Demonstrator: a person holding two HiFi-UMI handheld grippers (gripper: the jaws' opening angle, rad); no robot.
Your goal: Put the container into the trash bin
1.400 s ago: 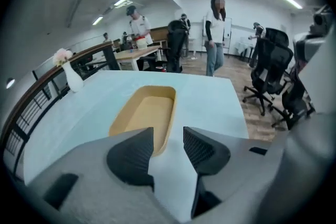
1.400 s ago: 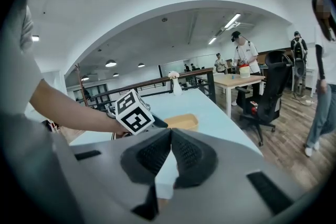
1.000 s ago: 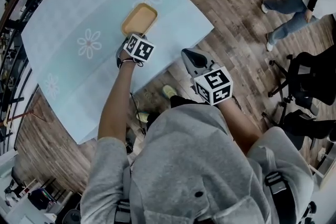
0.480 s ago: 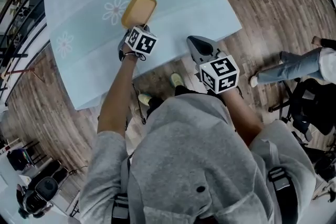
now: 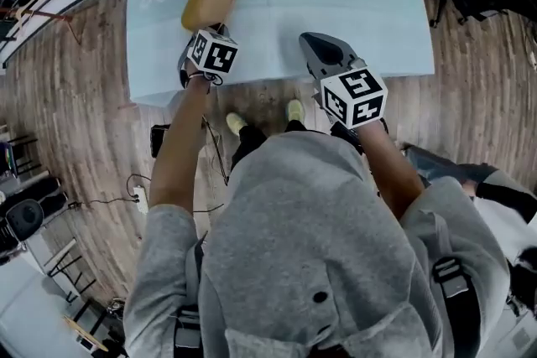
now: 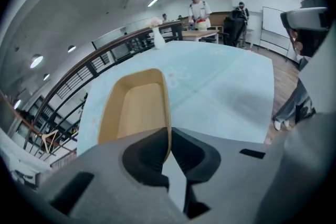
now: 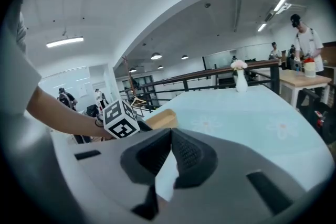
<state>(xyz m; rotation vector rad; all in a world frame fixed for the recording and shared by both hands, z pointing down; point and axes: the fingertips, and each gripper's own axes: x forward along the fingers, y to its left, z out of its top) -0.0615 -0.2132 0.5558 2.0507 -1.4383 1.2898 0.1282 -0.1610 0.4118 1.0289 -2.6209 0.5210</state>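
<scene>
The container (image 5: 208, 0) is a shallow tan tray with rounded corners, held over the pale blue table (image 5: 336, 12) near its left corner. My left gripper (image 5: 215, 29) is shut on the container's near rim. In the left gripper view the rim wall (image 6: 167, 128) is pinched between the two dark pads, and the tray (image 6: 137, 110) extends away from them. My right gripper (image 5: 307, 39) is shut with nothing in it, to the right over the table's near edge. The right gripper view shows its jaws (image 7: 170, 136) pressed together, with the container (image 7: 160, 118) to their left. No trash bin is in view.
A white vase with a flower (image 6: 157, 36) stands at the table's far end, by a dark railing (image 6: 100, 60). People stand at a desk (image 6: 198, 10) beyond it. Wooden floor (image 5: 75, 96) surrounds the table, with dark chairs and gear (image 5: 25, 218) at the left.
The person has turned, so the table has swung across the head view. The left gripper has carried the container toward the table's left corner, and the right gripper has travelled alongside.
</scene>
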